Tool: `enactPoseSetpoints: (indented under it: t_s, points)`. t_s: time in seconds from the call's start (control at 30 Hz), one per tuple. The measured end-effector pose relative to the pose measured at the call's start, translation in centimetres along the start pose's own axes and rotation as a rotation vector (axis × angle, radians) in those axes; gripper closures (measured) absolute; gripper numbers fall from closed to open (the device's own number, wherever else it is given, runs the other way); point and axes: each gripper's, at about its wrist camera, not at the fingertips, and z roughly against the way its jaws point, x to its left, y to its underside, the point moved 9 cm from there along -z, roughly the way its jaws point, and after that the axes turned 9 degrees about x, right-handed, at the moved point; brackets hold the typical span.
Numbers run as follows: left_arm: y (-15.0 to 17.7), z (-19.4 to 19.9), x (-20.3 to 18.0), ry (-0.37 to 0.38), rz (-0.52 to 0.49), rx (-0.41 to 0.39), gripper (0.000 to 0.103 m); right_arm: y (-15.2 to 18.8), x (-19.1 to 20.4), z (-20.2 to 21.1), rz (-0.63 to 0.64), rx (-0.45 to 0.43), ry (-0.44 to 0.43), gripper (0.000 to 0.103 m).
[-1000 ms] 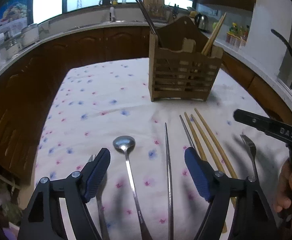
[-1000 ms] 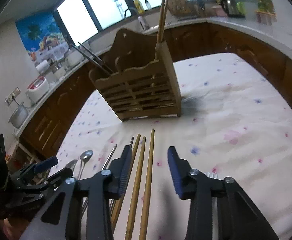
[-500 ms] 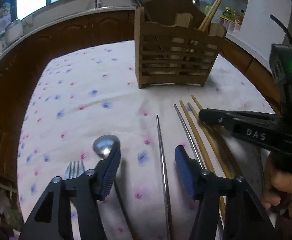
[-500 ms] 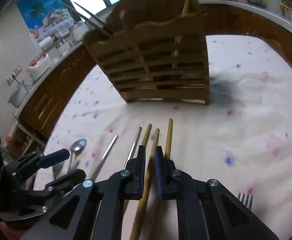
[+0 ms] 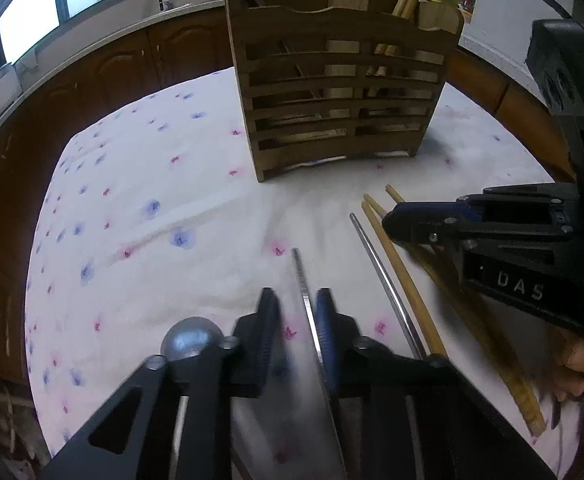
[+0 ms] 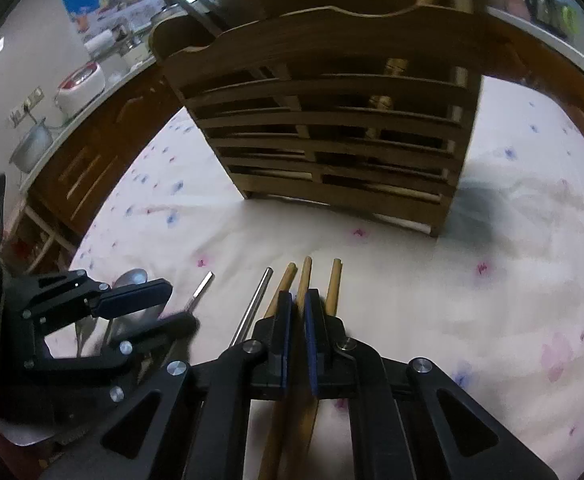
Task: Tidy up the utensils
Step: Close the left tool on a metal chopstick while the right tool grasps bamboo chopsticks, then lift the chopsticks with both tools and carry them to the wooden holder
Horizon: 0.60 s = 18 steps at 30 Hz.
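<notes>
A wooden utensil holder stands on the flowered cloth and holds wooden and metal chopsticks; it also shows in the right wrist view. My left gripper is nearly shut around a metal chopstick, which lies against its right finger. A second metal chopstick lies to the right. My right gripper is shut on the middle wooden chopstick of three lying side by side. A spoon lies left of my left gripper.
The table's flowered cloth ends at dark wooden cabinets on the left and behind. The right gripper's body crosses close beside my left one. A rice cooker and a pot stand on the far counter.
Both grippers have dropped toward the cloth and closed: the left around a metal chopstick, the right onto the middle wooden chopstick. The holder looms nearer in both views.
</notes>
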Motion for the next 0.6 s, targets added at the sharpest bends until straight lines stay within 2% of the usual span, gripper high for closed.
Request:
enactPoseSetpoints:
  t_s: [0.1,0.27,0.4,0.6]
  points:
    - [0.0,-0.1,-0.2,-0.002,-0.003,-0.008,0.095,0.0,0.2,-0.1,0.030,-0.001,0.026,0.097]
    - [0.3,0.3,0.0,0.006,0.018,-0.019,0.097,0.1,0.2,0.1,0.052,-0.010,0.062,0.097]
    - [0.7,2.0,0.3,0.027,0.041,-0.050,0.100,0.5,0.2,1.3,0.000,-0.038,0.012,0.098]
    - [1.7,5.5,1.1,0.077,0.091,-0.113,0.100,1.1,0.0,5.7,-0.077,-0.152,-0.037,0.098]
